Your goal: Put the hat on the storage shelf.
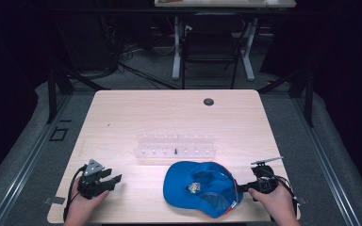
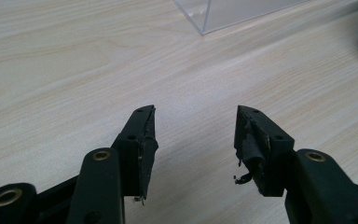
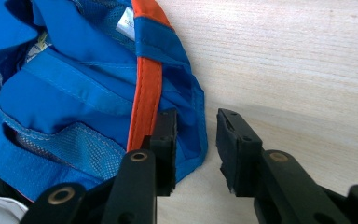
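Lower centre-right of pale wood worktop (image 1: 122, 113), dark room: blue cap (image 1: 199, 187) inside-up | long axis diagonal | right gripper (image 3: 196, 140) jaws apart astride rim | left gripper (image 2: 196, 135) jaws apart, empty.

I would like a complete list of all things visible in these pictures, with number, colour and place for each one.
cap: one, blue with orange trim, lying inside up on the table's near right part.
clear rack: one, transparent, at the table's middle, beyond the cap.
table: one, light wood.
round hole cover: one, dark, at the table's far side.
chair: one, black, on the floor behind the table.
left claw: one, black, open over bare wood.
right claw: one, black, its jaws astride the cap's edge, not pressing.
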